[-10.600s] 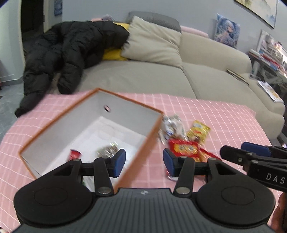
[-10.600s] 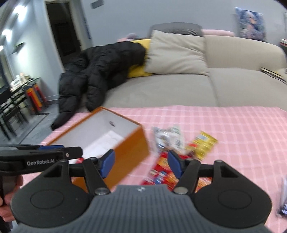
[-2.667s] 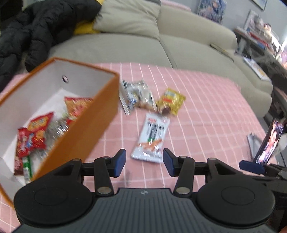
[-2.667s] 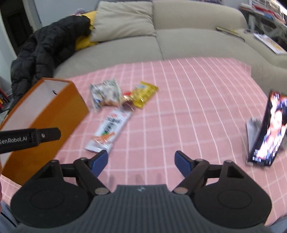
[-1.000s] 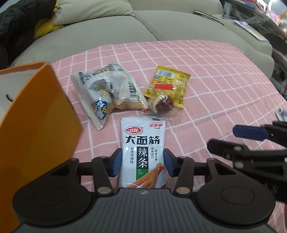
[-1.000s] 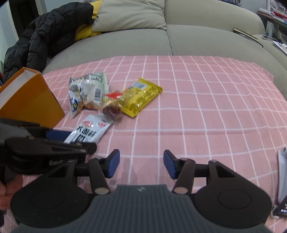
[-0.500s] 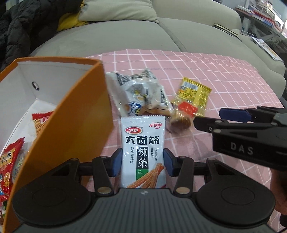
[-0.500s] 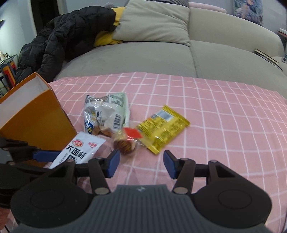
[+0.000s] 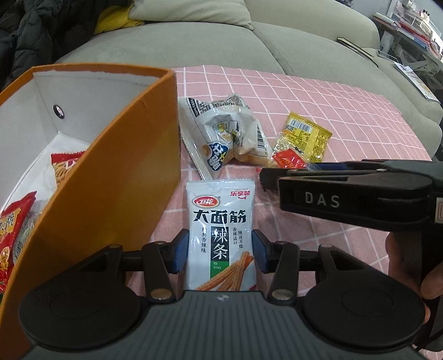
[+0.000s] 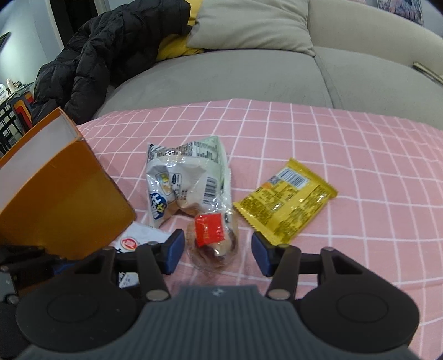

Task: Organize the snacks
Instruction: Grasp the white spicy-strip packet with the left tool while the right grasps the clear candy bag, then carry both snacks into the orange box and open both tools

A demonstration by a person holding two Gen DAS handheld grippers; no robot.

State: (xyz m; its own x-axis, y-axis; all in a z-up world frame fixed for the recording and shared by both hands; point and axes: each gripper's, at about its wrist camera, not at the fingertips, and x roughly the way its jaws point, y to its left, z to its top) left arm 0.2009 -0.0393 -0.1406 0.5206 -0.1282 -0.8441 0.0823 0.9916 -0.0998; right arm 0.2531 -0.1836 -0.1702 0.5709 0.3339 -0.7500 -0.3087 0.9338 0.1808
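My left gripper (image 9: 220, 250) is shut on a white spicy-strip packet (image 9: 220, 218) and holds it beside the orange box (image 9: 116, 166), which has several red snack packets (image 9: 13, 229) inside. My right gripper (image 10: 217, 250) is open, its blue pads either side of a small clear-wrapped snack with a red label (image 10: 211, 238) lying on the pink checked cloth (image 10: 360, 171). A silver-white snack bag (image 10: 184, 185) and a yellow packet (image 10: 288, 202) lie just beyond it. The right gripper (image 9: 354, 193) also shows in the left wrist view.
A grey sofa (image 10: 249, 72) with a beige cushion (image 10: 254, 25) and a black jacket (image 10: 110, 49) stands behind the table. The orange box (image 10: 61, 196) is at the left in the right wrist view.
My left gripper has lifted the white packet nearer the box. My right gripper has moved forward and down until the red-labelled snack lies between its open fingers.
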